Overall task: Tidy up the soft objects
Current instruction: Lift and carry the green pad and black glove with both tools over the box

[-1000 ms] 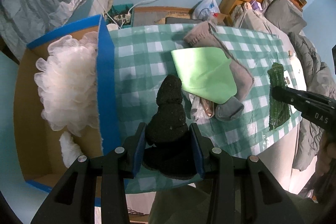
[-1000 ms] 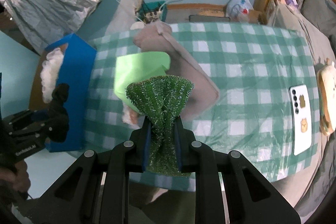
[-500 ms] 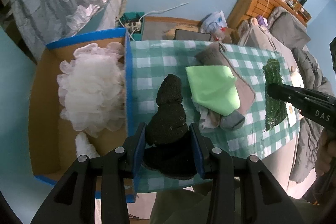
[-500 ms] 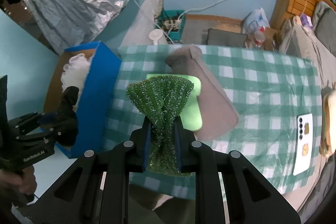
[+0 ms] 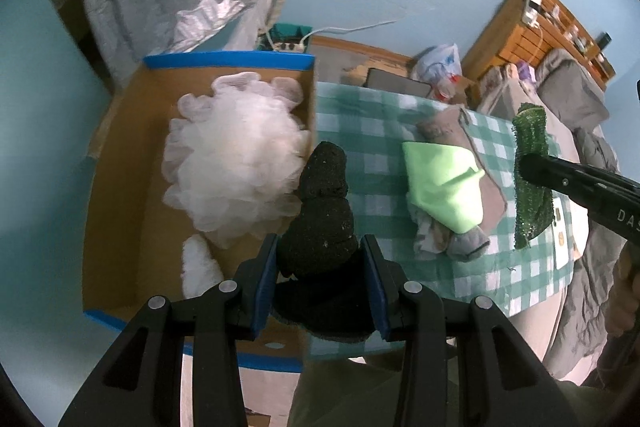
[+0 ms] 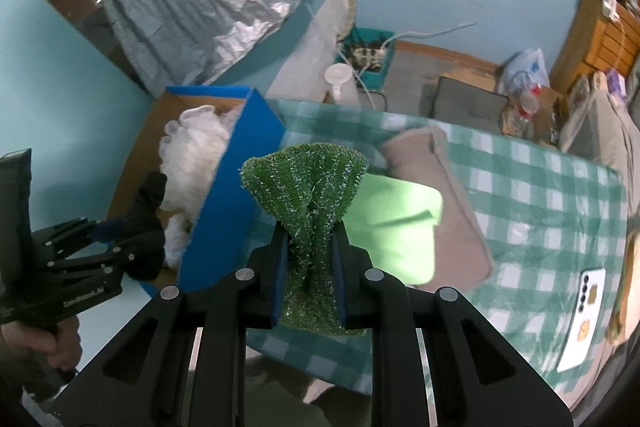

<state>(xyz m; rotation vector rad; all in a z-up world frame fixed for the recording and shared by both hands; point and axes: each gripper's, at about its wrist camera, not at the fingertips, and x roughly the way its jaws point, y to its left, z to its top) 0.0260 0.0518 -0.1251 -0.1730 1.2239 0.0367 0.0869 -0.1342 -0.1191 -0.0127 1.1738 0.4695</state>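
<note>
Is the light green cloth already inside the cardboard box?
No, the light green cloth lies on the checked tablecloth, outside the cardboard box.

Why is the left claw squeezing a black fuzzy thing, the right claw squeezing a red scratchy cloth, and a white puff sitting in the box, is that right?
Almost. The right claw squeezes a green scratchy cloth, not red; the right wrist view shows it. The left claw squeezes the black fuzzy thing, and the white puff sits in the box.

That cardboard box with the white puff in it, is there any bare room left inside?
Yes. The cardboard box shows bare floor along its left side, beside the white mesh puff. The puff crowds the side next to the table. On the checked tablecloth, a free strip lies between box and light green cloth.
</note>
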